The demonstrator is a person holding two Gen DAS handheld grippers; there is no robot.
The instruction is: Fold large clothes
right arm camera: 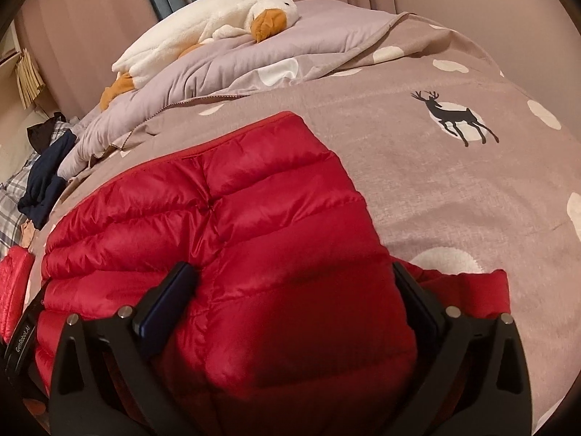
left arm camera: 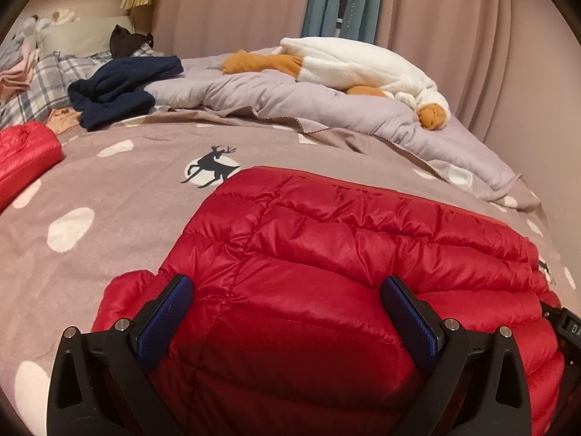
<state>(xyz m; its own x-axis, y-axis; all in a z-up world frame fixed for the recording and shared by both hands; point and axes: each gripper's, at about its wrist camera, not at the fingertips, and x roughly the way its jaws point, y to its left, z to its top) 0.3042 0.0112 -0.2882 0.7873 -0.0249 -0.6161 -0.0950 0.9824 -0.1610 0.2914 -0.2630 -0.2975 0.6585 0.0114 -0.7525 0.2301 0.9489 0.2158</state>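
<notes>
So on my left side, the left gripper (left arm camera: 287, 312) has its jaws spread wide with a fat bulge of the red puffer jacket (left arm camera: 363, 247) sitting between them, not squeezed as far as I can tell. Same deal over on the right gripper (right arm camera: 297, 309): jaws apart, jacket puffing up between. The jacket lies straight ahead of both, long axis running left to right across the bed (right arm camera: 454, 189). Plush goose (right arm camera: 218, 11) and curtains (left arm camera: 454, 18) behind.
</notes>
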